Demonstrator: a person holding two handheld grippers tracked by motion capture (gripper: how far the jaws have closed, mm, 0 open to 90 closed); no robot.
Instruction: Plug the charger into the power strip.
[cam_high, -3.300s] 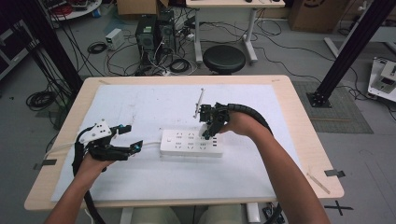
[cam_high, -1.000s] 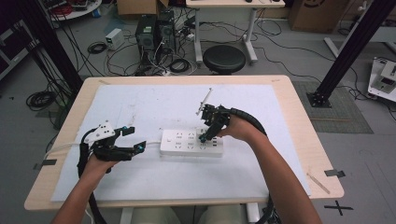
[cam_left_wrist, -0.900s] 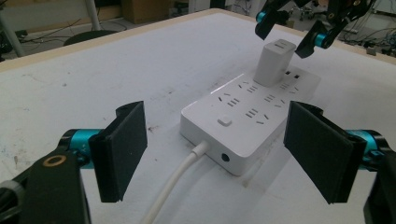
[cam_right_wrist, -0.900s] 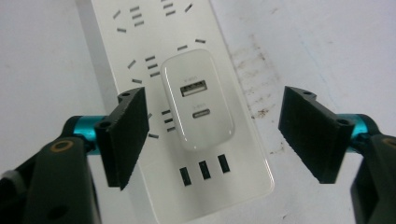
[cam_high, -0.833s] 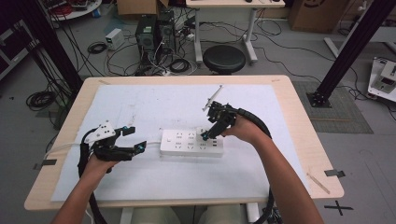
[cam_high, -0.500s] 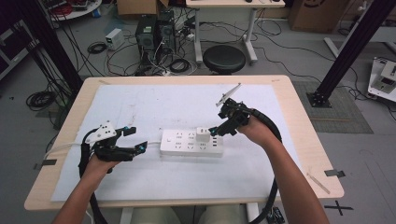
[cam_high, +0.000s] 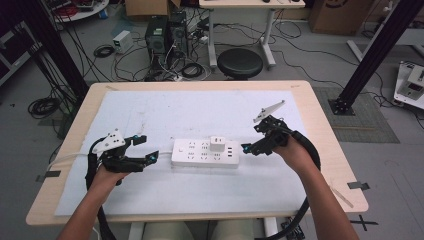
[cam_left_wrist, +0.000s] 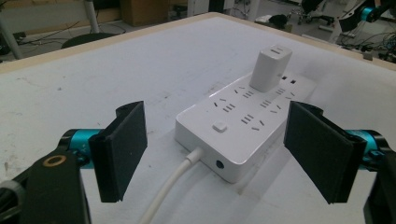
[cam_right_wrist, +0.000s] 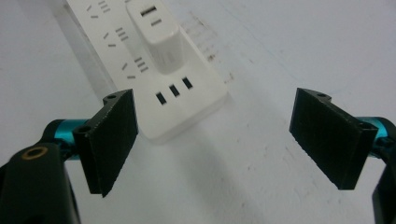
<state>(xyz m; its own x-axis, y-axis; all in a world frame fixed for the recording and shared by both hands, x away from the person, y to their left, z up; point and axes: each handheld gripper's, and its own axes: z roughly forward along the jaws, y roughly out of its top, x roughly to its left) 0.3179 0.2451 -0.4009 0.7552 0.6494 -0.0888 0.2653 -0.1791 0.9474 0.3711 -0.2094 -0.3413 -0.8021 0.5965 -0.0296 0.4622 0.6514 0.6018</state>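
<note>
Nearest the person, the left gripper (cam_high: 145, 150) rests low on the white mat (cam_high: 165, 110) at the table's left, its jaws standing apart with nothing between them. In the left gripper view the two black pads frame the near end of the white power strip (cam_left_wrist: 243, 126): the end with the round button and the white cable (cam_left_wrist: 173, 186), which runs out toward the camera between the jaws. The pads do not touch the strip; it lies just ahead of them, flat on the mat.

The strip (cam_high: 205, 153) sits near the middle of the mat, lengthwise across the table, between the two grippers. A white charger block (cam_high: 216, 144) stands upright, plugged into the strip's top face toward its right end (in the left gripper view it rises at the far end (cam_left_wrist: 271, 67)).

To the right of the strip, the right gripper (cam_high: 255, 145) is held just off the strip's right end, jaws pointing back toward it. Its jaws have just been opening, and they now stand wide with only bare mat between them. In the right gripper view the strip's end with three small square ports (cam_right_wrist: 175, 91) lies just beyond the left pad, and the charger (cam_right_wrist: 156, 35) sits farther up. That pad seems clear of the strip, though the angle makes the gap hard to judge.

Beyond the table (cam_high: 320, 115), a round black stool (cam_high: 240, 62) stands on the floor.
</note>
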